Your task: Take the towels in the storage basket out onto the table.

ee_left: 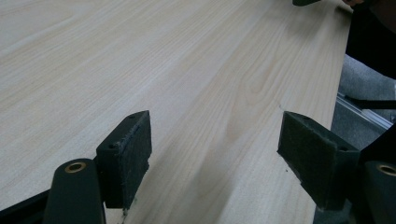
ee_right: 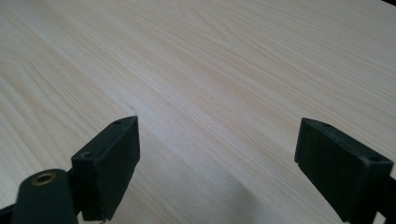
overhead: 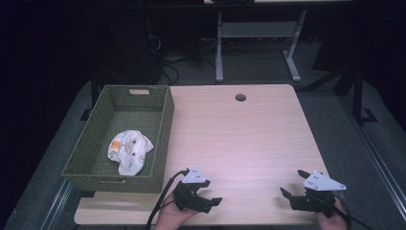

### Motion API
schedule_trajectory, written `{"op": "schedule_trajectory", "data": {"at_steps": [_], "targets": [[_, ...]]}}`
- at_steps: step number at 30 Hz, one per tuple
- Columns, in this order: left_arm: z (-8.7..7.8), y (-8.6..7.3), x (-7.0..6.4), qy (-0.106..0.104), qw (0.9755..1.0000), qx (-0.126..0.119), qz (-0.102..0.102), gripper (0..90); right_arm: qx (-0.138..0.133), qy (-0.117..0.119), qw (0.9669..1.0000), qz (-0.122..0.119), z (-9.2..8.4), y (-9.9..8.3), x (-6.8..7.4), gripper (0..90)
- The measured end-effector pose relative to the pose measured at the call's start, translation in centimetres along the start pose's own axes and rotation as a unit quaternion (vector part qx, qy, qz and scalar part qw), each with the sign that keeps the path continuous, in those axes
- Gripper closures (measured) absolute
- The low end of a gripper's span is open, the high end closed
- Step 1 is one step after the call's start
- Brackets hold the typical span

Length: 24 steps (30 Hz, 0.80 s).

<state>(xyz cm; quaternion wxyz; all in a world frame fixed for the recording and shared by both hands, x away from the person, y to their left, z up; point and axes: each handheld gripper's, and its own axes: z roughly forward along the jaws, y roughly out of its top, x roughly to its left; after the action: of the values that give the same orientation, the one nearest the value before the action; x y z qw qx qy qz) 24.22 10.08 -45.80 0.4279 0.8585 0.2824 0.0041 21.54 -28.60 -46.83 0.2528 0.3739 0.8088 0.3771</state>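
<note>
Light wood table (overhead: 249, 139) with a round cable hole (overhead: 241, 97) near its far edge. Grey carpet floor (overhead: 330, 129). Behind: white legs of a second desk (overhead: 219, 48), loose cables (overhead: 167, 62) on the floor. Room dark beyond; light falls on the tabletop.

Both hands (overhead: 174, 218) cut off below
</note>
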Motion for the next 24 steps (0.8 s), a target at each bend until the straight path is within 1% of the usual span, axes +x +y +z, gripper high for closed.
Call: {"op": "schedule_trajectory", "data": {"at_steps": [4,7,8,9,10,11,12,13,15,16,18,19,20,21,24], "targets": [[0.1,0.0,0.0,0.002,1.0000,-0.001,0.000,25.4,0.000,0.001,1.0000,0.001,0.0,0.0,-0.1,13.7],[0.1,0.1,-0.1,0.000,1.0000,0.000,0.000,25.4,-0.001,0.000,1.0000,0.001,0.0,-0.1,-0.1,13.7],[-0.1,0.3,-0.1,-0.001,1.0000,-0.005,0.000,25.5,-0.001,-0.002,1.0000,0.002,-0.1,-0.1,0.0,13.7],[-0.1,0.3,-0.1,-0.001,1.0000,-0.005,0.000,25.5,-0.001,-0.002,1.0000,0.002,-0.1,-0.1,0.0,13.7],[-0.3,0.7,-0.1,-0.005,0.9999,-0.012,-0.002,25.5,-0.001,-0.003,1.0000,0.005,-0.2,-0.1,0.0,13.7],[-0.3,0.7,-0.1,-0.005,0.9999,-0.012,-0.002,25.4,-0.001,-0.003,1.0000,0.005,-0.2,-0.1,0.0,13.7],[-0.6,1.4,-0.1,-0.007,0.9999,-0.013,-0.002,25.4,-0.001,-0.004,1.0000,0.007,-0.1,0.0,0.0,13.7],[-0.6,1.4,-0.1,-0.007,0.9999,-0.013,-0.002,25.3,-0.001,-0.004,1.0000,0.007,-0.1,0.0,0.0,13.7],[-1.0,2.1,0.0,-0.015,0.9997,-0.018,-0.007,25.3,-0.001,-0.005,0.9999,0.011,-0.1,0.0,0.1,13.7],[-1.3,2.5,0.1,-0.020,0.9996,-0.017,-0.009,25.3,0.000,-0.006,0.9999,0.011,-0.1,0.0,0.1,13.7],[-1.6,3.4,0.5,-0.033,0.9993,-0.010,-0.016,25.5,0.000,-0.007,0.9999,0.010,-0.1,0.0,0.3,13.7],[-1.9,4.3,1.1,-0.031,0.9993,-0.006,-0.022,25.5,0.000,-0.006,1.0000,0.006,-0.2,0.0,0.3,13.7],[-2.1,4.9,1.5,-0.034,0.9990,-0.007,-0.030,25.3,0.000,-0.006,1.0000,0.006,-0.2,0.0,0.3,13.7],[-2.1,4.9,1.5,-0.034,0.9990,-0.007,-0.030,25.2,0.000,-0.006,1.0000,0.006,-0.2,0.0,0.3,13.7],[-2.5,6.7,2.3,-0.040,0.9982,-0.006,-0.045,24.4,-0.001,-0.006,0.9999,0.010,-0.2,-0.1,0.2,13.7]]}}
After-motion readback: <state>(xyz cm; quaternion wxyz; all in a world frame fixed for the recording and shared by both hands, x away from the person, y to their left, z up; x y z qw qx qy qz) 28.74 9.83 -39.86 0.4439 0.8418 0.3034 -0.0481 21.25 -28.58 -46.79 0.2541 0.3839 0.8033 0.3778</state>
